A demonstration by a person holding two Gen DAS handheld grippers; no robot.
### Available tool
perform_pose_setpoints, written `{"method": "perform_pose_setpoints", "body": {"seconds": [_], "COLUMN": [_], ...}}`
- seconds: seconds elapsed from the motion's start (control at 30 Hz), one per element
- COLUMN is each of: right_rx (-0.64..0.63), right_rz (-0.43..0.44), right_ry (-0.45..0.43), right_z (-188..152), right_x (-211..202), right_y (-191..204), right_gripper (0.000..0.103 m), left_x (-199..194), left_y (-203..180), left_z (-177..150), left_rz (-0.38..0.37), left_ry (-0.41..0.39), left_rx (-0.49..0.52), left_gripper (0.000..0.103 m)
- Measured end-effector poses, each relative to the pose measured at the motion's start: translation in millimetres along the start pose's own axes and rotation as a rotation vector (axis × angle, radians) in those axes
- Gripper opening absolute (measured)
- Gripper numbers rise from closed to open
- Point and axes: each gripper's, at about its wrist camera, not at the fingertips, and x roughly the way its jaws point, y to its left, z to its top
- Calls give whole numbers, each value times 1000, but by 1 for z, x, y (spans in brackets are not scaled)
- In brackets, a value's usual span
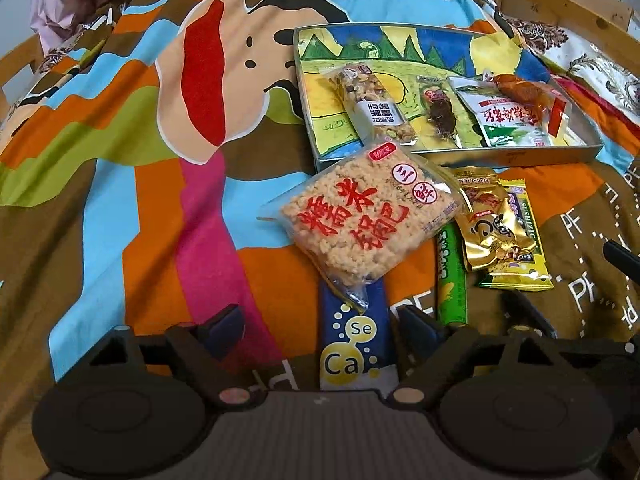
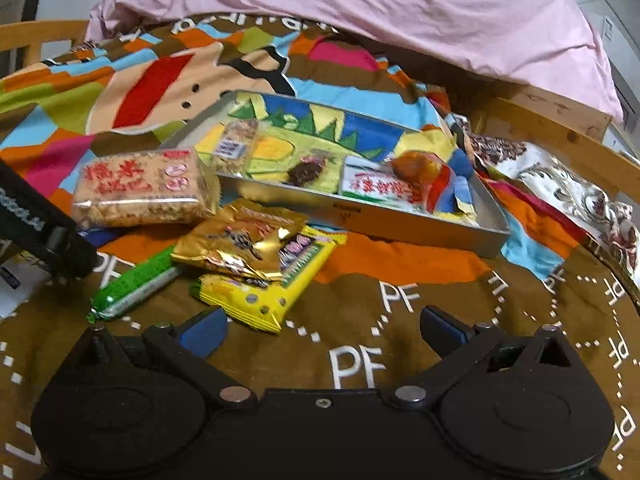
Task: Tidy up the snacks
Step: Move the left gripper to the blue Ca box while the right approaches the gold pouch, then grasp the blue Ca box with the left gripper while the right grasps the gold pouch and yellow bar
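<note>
Left tool (image 1: pixel 320 330) jaws wide, nothing gripped; blue Se/Ca stick pack (image 1: pixel 354 344) lies between them, long axis running straight ahead toward the tray, far end tucked under the rice cracker pack (image 1: pixel 366 216). Right tool (image 2: pixel 320 330) also wide and empty, over bare blanket (image 2: pixel 400 360); yellow pack (image 2: pixel 276 284) sits just ahead to its left, gold pack (image 2: pixel 240 240) on top of it, green stick (image 2: pixel 136 284) further left. Left is nearer the stick pack, likely the next pick. Tray (image 2: pixel 400 226) beyond holds nut bar (image 1: pixel 374 104), dark snack (image 1: pixel 438 114), white-green pack (image 1: pixel 508 124), orange pack (image 1: pixel 520 90).
</note>
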Motion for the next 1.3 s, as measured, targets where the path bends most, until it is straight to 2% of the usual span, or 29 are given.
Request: {"method": "perform_pose_setpoints", "body": {"seconds": [0.23,0.4,0.47,0.53,0.63,0.77,0.9,1.0,1.07,1.1,1.23,1.3], "right_rx": [-35,60,106,124,127,111,118,128,152,152,93,73], "right_rz": [51,84,105,107,102,104,90,98,125,130,147,141], "right_ry": [-22,29,43,38,18,11,11,17,15,9,-37,-49], "right_z": [10,21,20,19,19,15,10,6,5,5,10,15], "right_x": [9,29,32,30,25,18,7,3,2,2,2,8], "right_y": [13,9,2,-2,-4,-7,-16,-23,-25,-25,-14,-9], "right_gripper": [102,102,98,86,70,61,53,53,66,75,82,83], "left_x": [1,4,4,5,5,3,0,-1,-3,-3,-3,-1], "left_y": [-1,-3,-3,-4,-8,-11,-9,-6,-5,-5,-5,-6], "left_z": [0,1,1,1,0,-1,-2,-3,-4,-4,-5,-4], "left_rz": [0,-3,-8,-14,-22,-49,-62,-72,-76,-76,-70,-68], "left_ry": [-1,-2,-10,-9,-15,-15,-16,-12,-10,-10,-11,-10], "left_rx": [3,0,-3,-1,17,26,7,-17,-25,-27,-26,-24], "left_gripper": [84,81,77,75,63,45,41,41,41,41,41,41]}}
